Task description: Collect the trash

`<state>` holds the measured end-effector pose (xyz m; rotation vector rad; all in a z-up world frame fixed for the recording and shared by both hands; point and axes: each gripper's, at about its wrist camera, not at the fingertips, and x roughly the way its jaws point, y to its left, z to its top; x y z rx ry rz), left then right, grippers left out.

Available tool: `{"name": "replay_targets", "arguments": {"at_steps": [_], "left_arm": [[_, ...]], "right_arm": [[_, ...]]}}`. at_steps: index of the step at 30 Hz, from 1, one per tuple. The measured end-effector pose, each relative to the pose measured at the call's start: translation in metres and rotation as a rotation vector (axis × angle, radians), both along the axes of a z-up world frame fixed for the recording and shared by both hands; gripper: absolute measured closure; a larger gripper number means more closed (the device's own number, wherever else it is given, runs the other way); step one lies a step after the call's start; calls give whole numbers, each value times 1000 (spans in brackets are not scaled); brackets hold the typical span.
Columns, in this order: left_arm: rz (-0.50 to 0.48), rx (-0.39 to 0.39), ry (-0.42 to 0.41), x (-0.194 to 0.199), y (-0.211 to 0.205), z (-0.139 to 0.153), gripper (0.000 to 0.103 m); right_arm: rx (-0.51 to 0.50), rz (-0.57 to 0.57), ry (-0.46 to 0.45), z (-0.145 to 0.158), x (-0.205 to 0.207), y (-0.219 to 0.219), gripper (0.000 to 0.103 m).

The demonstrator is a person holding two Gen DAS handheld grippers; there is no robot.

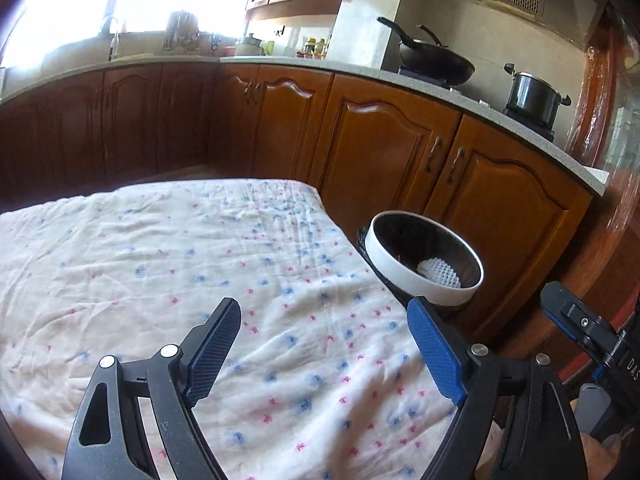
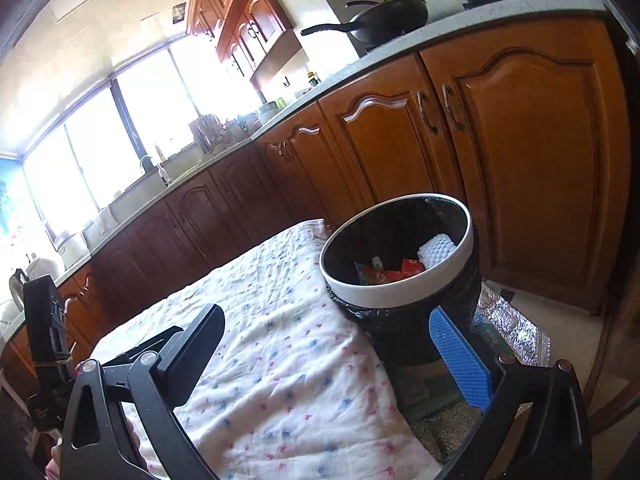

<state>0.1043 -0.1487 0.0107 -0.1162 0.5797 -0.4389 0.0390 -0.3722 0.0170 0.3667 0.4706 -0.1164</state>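
A round trash bin (image 1: 404, 280) with a white rim and a black liner stands off the table's right edge. Inside lie a white foam net (image 1: 438, 274) and red wrappers (image 2: 400, 270). The table wears a white cloth (image 1: 160, 260) dotted pink and blue, with no trash showing on it. My left gripper (image 1: 324, 312) hovers over the cloth, open and holding nothing. My right gripper (image 2: 328, 316) is open wide and holds nothing, its blue pad just in front of the bin (image 2: 400, 292). Part of the right gripper's body (image 1: 580, 324) shows at the edge of the left wrist view.
Wooden cabinets (image 1: 380, 152) under a grey counter (image 1: 440, 88) run behind the table and the bin. A black wok (image 1: 436, 60) and a pot (image 1: 534, 96) sit on the stove. A sink (image 1: 112, 44) lies below the bright window. A shiny mat (image 2: 516, 332) covers the floor by the bin.
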Motion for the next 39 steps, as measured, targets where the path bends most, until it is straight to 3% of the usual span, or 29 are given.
{"name": "replay_targets", "arguments": {"at_steps": [4,7,10,16,23,27,39], "left_arm": [[37,-28,-110,-31,17,19,1],[83,-11,-165,-53,31,15,1],[133,34,-184,-68,36,-2,1],[168,95,-197,-92,36,-34,1],[198,129,-223,-115,37,-46,1],[207,128,-208,-113,40,-53,1],[202,151,-204,-109,49,-52,1]], "right_arm": [[-120,8,-99,36,-12,22,0],[-210,-5,-173,50,-23,37,0],[-264,-28,-215,40,-32,46,0],[-259,-13,-185,-4,-36,54,0],[-236,49,-120,-36,-36,70,0],[-205,65,-103,-44,-39,72,0],[-243,67,-113,-44,-47,77,0]]}}
